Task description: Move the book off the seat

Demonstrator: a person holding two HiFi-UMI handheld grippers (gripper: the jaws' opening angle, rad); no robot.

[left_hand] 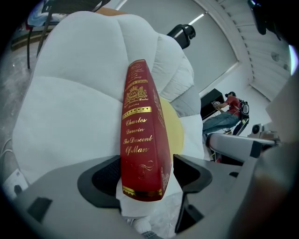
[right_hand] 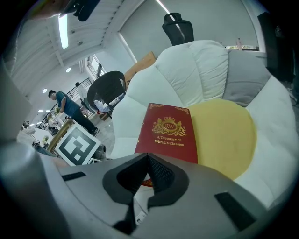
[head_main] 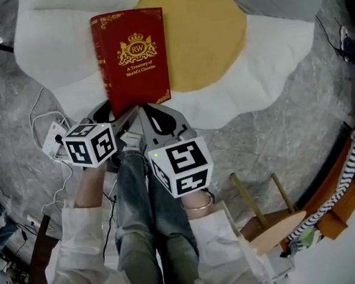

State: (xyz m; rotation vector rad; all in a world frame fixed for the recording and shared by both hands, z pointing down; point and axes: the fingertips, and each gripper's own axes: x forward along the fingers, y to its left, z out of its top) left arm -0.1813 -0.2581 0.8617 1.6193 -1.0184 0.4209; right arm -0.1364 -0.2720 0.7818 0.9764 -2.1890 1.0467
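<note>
Book (head_main: 133, 56) is on the table (head_main: 268, 45), which here is a fried-egg floor cushion: white rim, yellow centre (head_main: 199, 32). It's a red hardback with gold print, cover up. Its far right part overlaps the left side of the yellow patch and its near end reaches the table's near edge. My left claw (head_main: 123, 115) is grasping that near end. In the left gripper view the spine (left_hand: 142, 135) stands between the two pads; the left pad is against it and the right pad is at most a hair off the cover. The table (left_hand: 70, 107) fills the background there. Right claw (head_main: 157, 118) is clenched on nothing: in the right gripper view the right claw (right_hand: 148, 175) has its pads meeting in a V, with the book (right_hand: 168, 135) just past the tips and apart from them, and the table (right_hand: 215, 60) behind. Both marker cubes (head_main: 91, 144) (head_main: 181, 167) sit over my jeans-clad legs (head_main: 144, 220). Grey floor (head_main: 275, 143) all round the table, and a white power strip with cables (head_main: 52, 139) off its near left edge.
</note>
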